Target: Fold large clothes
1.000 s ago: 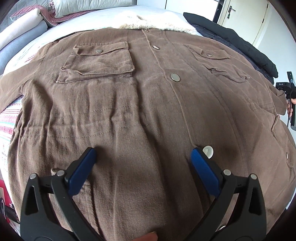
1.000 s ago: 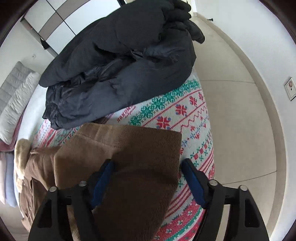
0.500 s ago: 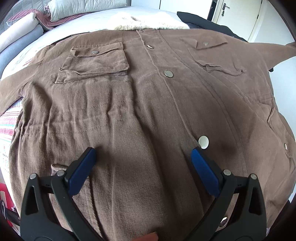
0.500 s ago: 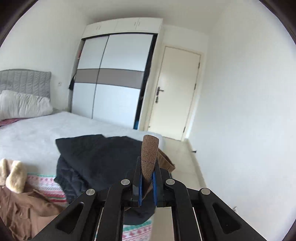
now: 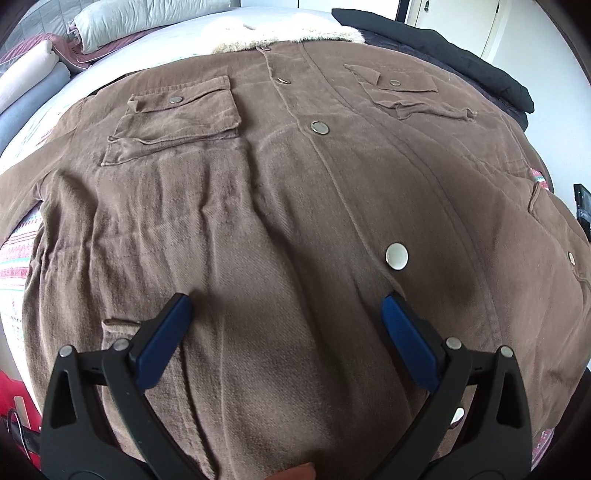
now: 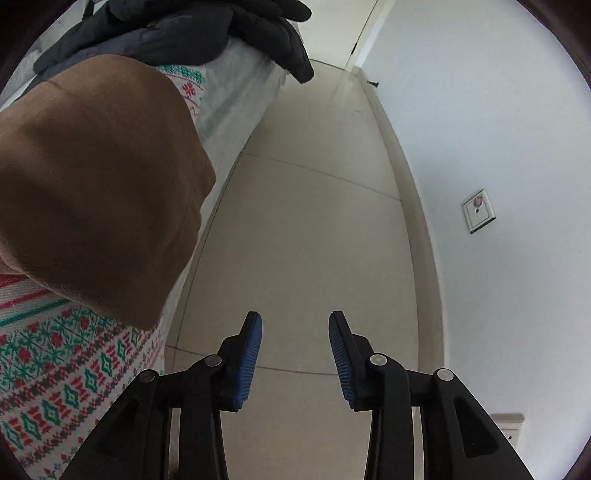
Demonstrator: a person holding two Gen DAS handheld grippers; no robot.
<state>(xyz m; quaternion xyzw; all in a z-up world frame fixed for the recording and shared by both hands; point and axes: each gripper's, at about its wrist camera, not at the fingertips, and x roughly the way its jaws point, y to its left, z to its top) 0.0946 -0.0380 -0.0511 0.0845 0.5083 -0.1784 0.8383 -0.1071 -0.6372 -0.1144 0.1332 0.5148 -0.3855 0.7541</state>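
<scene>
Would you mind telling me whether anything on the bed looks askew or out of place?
The brown coat's sleeve hangs over the bed edge above the floor rather than lying flat. The right chest pocket looks rumpled along its lower edge.

Brown jacket [image 5: 280, 206], cream fur collar [image 5: 291, 31], silver snaps [image 5: 396, 256]. Black coat [image 5: 443, 48]. Bedspread [image 6: 55, 369]: white with red-green knit pattern. Gripper pads [image 6: 251, 354] blue.

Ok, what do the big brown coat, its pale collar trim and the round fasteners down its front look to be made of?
Brown coat: looks like heavy matte cotton twill or fine corduroy, with fine diagonal ribbing and soft creases showing. Pale collar trim: fluffy, cream, probably faux fur or fleece. Round fasteners: shiny silver discs, likely metal snaps.
</scene>
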